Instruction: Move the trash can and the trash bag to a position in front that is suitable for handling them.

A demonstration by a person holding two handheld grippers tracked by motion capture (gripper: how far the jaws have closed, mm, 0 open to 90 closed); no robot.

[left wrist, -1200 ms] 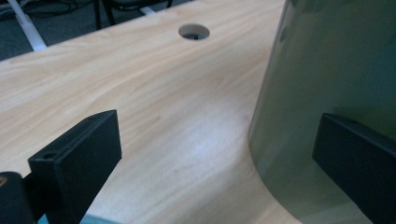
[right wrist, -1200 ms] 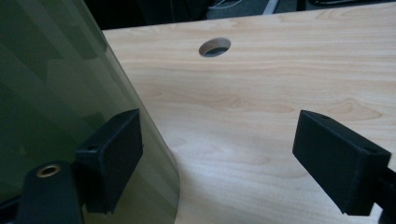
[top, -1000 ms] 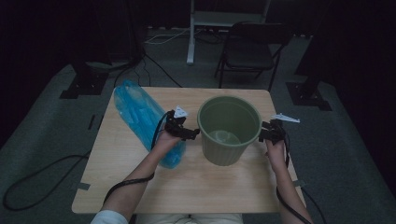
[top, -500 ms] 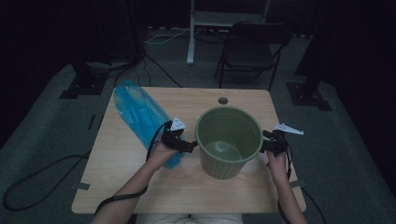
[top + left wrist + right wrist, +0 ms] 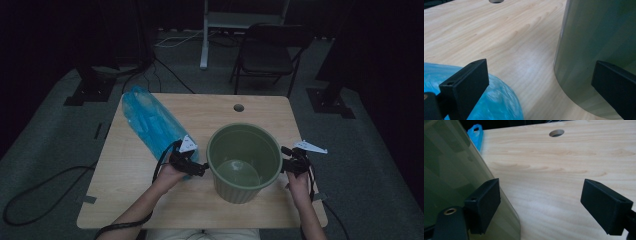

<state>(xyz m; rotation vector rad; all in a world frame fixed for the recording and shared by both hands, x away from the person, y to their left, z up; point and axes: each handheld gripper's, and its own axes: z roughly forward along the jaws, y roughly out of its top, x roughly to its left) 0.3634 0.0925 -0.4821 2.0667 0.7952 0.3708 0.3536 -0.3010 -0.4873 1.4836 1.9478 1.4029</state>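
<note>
Green plastic, the bucket (image 5: 244, 161) stands upright on the wooden table (image 5: 130, 165), toward the near right part of the top and closer to the front edge than to the back. Its mouth is open and the inside looks bare. The left gripper (image 5: 196, 168) sits just beside the bucket's left wall, jaws spread wide, one over the blue bag (image 5: 152, 122) and the other against or just in front of the bucket's side. The left forearm comes in from the front edge, angled right. The right gripper (image 5: 289, 164) is at the bucket's right wall near the table's right edge, jaws spread too, one at the wall. The bag lies slanted toward the back left corner. No writing can be read.
</note>
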